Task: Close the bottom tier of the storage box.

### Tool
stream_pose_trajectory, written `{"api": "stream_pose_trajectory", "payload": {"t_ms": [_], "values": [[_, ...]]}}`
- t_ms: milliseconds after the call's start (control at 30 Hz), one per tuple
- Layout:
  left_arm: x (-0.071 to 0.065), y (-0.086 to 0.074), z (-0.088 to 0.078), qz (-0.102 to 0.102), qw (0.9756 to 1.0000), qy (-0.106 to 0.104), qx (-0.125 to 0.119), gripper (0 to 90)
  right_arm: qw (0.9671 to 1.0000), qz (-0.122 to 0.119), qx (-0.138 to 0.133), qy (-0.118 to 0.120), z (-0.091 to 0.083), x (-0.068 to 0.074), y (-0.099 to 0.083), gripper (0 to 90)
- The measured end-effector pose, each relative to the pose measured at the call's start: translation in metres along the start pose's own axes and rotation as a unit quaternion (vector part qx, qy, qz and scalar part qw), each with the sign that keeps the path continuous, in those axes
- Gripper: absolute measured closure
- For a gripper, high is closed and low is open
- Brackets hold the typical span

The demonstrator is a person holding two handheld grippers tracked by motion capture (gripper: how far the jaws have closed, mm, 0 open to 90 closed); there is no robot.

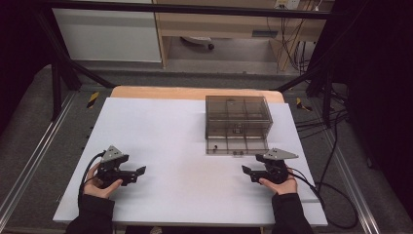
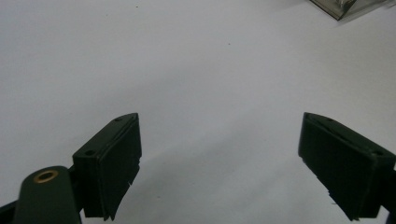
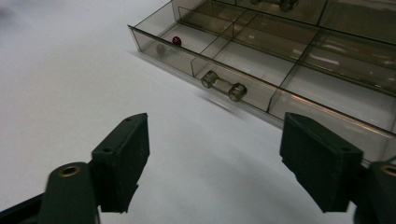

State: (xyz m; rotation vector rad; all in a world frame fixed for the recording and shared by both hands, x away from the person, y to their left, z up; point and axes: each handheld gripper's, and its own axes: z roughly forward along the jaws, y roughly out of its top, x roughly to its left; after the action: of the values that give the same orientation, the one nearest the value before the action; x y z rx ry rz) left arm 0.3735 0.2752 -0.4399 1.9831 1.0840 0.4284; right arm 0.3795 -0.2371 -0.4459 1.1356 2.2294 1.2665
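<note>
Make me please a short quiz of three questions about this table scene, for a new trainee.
1. True or false: the bottom drawer of the smoky plastic drawer box is pulled out toward the person.
2. What small thing lies in the drawer's corner compartment in the right gripper view?
A. a red bead
B. a screw
C. a coin
3. Is anything between the jaws of the left gripper or the right gripper?

Key
1. True: it sticks out in front of the box, and its handle faces the right gripper.
2. A: the red bead.
3. No. Both stand open over the bare white table, holding nothing.
</note>
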Motion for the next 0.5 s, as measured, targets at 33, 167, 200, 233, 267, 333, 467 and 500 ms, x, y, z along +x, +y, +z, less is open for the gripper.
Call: {"api": "stream_pose_trajectory", "payload": {"t_ms": [33, 167, 200, 233, 267, 333, 467, 500], "values": [[-0.0002, 0.0, 0.0002, 0.001, 1.0, 0.0, 0.0, 13.2, 1.0, 0.001, 0.0, 0.001, 0.0007, 0.0, 0.0003, 26.9], [-0.0005, 0.0, 0.0004, 0.001, 1.0, 0.001, 0.001, 13.1, 1.0, -0.005, 0.007, 0.0, 0.0034, 0.0006, 0.002, 33.8], [-0.0004, 0.0001, 0.0002, 0.0, 1.0, 0.001, 0.001, 13.1, 0.9999, -0.006, 0.008, 0.001, 0.0043, 0.0007, 0.0021, 35.5], [-0.0004, 0.0002, 0.0001, 0.0, 1.0, 0.0, -0.001, 13.1, 1.0, -0.004, 0.009, 0.002, 0.005, 0.0009, 0.0023, 37.2], [-0.0004, 0.0002, 0.0001, -0.001, 1.0, 0.0, -0.001, 13.1, 0.9999, -0.003, 0.011, 0.0, 0.0061, 0.0005, 0.0021, 38.7], [-0.0002, 0.0002, 0.0002, -0.001, 1.0, 0.0, -0.001, 13.2, 0.9999, 0.003, 0.016, 0.002, 0.008, -0.0006, 0.0024, 42.0], [0.0, 0.0002, 0.0001, -0.002, 1.0, 0.001, -0.001, 13.1, 0.9999, 0.001, 0.017, 0.0, 0.0099, -0.0021, 0.0028, 48.1], [-0.0001, 0.0004, 0.0001, -0.002, 1.0, 0.001, -0.002, 13.1, 0.9998, 0.001, 0.017, -0.001, 0.0102, -0.0023, 0.003, 49.3]]}}
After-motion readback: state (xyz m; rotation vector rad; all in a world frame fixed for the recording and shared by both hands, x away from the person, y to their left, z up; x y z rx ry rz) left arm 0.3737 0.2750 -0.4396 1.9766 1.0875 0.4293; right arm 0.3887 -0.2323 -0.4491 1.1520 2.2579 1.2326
